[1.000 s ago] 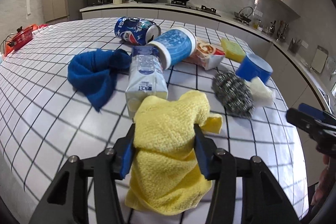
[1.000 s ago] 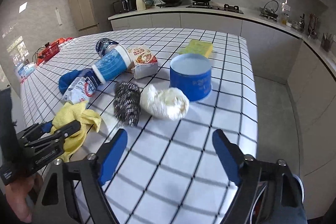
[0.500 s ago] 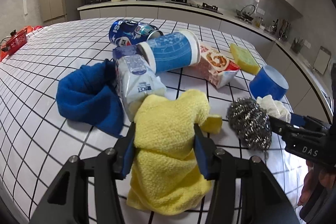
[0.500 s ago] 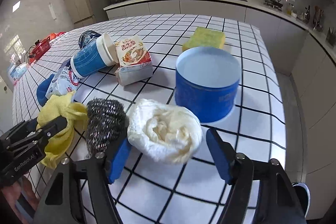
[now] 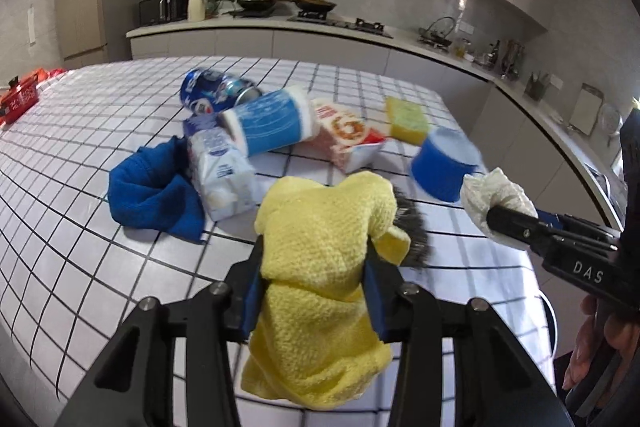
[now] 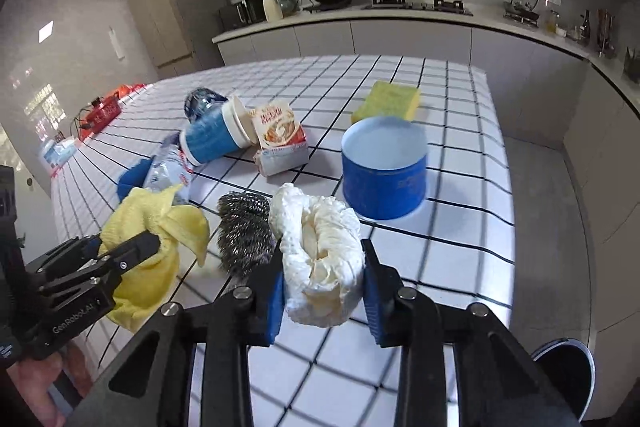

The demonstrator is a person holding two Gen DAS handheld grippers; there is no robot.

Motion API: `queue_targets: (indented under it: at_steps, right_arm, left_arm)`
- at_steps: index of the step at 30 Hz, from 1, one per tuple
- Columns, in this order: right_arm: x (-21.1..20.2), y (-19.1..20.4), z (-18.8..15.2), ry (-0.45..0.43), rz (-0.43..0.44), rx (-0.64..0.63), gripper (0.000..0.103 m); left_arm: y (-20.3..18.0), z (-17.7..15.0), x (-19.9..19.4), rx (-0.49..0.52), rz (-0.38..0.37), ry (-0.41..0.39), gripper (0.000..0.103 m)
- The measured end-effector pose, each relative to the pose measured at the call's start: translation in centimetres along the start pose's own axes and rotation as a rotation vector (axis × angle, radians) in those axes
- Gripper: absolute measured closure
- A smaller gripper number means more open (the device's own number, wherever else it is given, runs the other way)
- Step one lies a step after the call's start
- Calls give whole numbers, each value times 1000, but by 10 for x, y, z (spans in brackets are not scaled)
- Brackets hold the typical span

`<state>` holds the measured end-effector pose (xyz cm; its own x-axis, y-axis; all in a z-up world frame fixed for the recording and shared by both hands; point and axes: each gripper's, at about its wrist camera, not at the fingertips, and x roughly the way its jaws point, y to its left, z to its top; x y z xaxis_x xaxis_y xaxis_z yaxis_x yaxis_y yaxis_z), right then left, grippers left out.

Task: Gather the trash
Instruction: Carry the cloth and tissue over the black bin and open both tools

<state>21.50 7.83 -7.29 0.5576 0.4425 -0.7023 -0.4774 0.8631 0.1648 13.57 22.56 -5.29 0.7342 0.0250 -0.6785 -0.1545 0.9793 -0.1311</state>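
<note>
My left gripper (image 5: 314,279) is shut on a yellow cloth (image 5: 320,267) and holds it above the checked table (image 5: 60,187); it also shows in the right wrist view (image 6: 124,251) with the cloth (image 6: 156,227). My right gripper (image 6: 322,279) is shut on a crumpled white paper wad (image 6: 320,259), seen too in the left wrist view (image 5: 496,199). On the table lie a blue can (image 5: 212,95), a blue paper cup (image 5: 272,125), a white milk carton (image 5: 222,171) and a snack packet (image 5: 348,135).
A steel scourer (image 6: 244,231) sits between the grippers. A blue round tin (image 6: 384,171), a yellow sponge (image 6: 388,101) and a blue cloth (image 5: 156,191) are on the table. A dark bin rim (image 6: 564,367) shows on the floor at the table's right edge.
My right gripper moved forward and closed on the paper wad, lifting it off the table. My left gripper rose and shifted with the yellow cloth still in it.
</note>
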Motion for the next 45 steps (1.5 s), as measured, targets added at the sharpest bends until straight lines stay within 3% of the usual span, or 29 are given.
queue_targets:
  at_steps: [10,28,38,45]
  right_arm:
    - [-84,-46,-30,-65,-52,30,68]
    - [-202,-185,-112,-89,-246,160,68]
    - [-214,-259,-160,-37,-294,228,68]
    - [-200,-300,-189,11,-242,215,68]
  left_arm:
    - [-58,-10,-26,71,-85,-16,59]
    - [-224,-38,-26,249,-311,20,59]
    - [-304,-68,6,307,-370,104,59]
    - [-334,-95,34,317,-360,174,59]
